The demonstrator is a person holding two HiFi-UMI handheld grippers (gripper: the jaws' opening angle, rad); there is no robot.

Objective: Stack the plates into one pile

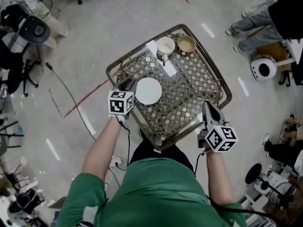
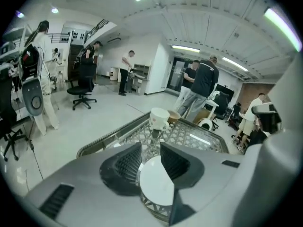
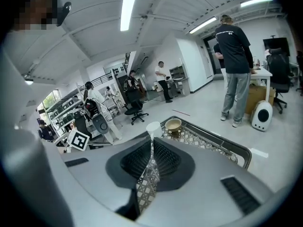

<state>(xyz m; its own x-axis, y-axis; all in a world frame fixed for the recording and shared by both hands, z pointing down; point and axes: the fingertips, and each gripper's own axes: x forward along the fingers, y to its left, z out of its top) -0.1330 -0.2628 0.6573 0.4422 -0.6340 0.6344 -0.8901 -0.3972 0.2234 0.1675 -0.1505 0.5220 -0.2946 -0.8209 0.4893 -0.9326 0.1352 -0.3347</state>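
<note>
Head view only: the whole metal lattice-top table (image 1: 189,86) w/ raised rim. The round white plate (image 1: 148,91) lies flat on its left-centre part, well apart from the white ceramic cup (image 1: 165,46) and the tan glazed bowl (image 1: 186,44). Those two stand side by side at the far edge. The left gripper (image 1: 129,85) is just beside the plate's left edge. The right gripper (image 1: 207,107) is over the near-right rim, well apart from the plate.

Left gripper view gives what the head view can't: the left gripper (image 2: 150,148) is released, jaws spread apart. The plate (image 2: 156,183) shows below through the gap, pads not pressing on it. Cup (image 2: 159,118) and bowl (image 2: 173,116) sit beyond the tips.

Right gripper view: the right gripper (image 3: 151,150) is clenched to a thin slit w/ nothing held, only lattice showing through. Cup (image 3: 153,128) and bowl (image 3: 173,124) are beyond it. The plate shows in the head and left gripper views only.

Count: 1 white disc, 1 cup, 1 bowl, 2 grippers.

Hard to tell: whether the disc is 1 plate or several already piled, since the top-down view shows no edge and the left gripper's body cuts off its near part. The print on the cup is too small to read.
</note>
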